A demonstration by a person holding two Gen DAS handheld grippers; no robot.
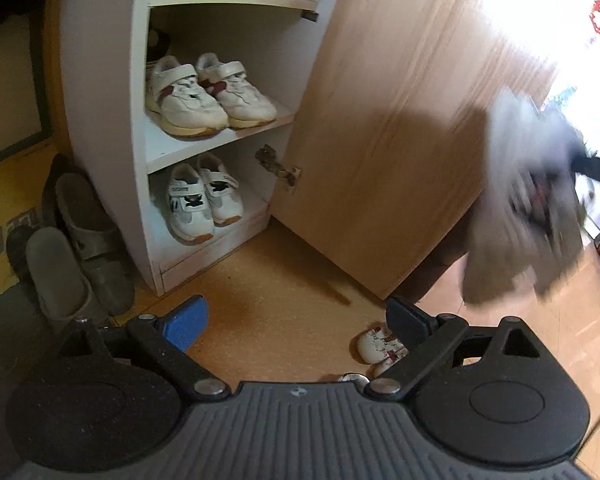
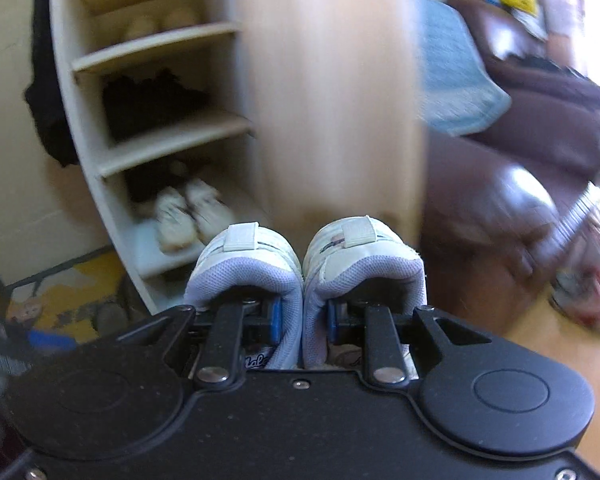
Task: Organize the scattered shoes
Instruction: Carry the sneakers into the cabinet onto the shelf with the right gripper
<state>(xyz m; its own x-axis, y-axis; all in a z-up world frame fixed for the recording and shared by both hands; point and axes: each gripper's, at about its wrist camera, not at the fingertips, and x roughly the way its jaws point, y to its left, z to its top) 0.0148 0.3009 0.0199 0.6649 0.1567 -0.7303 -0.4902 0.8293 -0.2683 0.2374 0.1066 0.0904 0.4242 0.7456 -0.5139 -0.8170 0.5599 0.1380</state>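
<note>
My right gripper [image 2: 302, 316] is shut on a pair of pale blue-and-white sneakers [image 2: 256, 256]. One finger sits inside each shoe and the inner walls are pinched together. The pair hangs in the air before the shoe cabinet [image 2: 84, 128]. In the left wrist view the same pair [image 1: 528, 200] is a blur at the right, in front of the open wooden door [image 1: 380, 120]. My left gripper [image 1: 296, 312] is open over the floor, with nothing between its fingers. A small white pair [image 1: 380, 346] lies on the floor by its right finger.
The white cabinet [image 1: 100, 120] holds white-and-red sneakers [image 1: 208, 92] on the middle shelf and white-and-black ones [image 1: 204, 200] at the bottom. Grey sandals [image 1: 84, 248] lie on the floor to its left. A brown sofa [image 2: 500, 220] stands right of the door.
</note>
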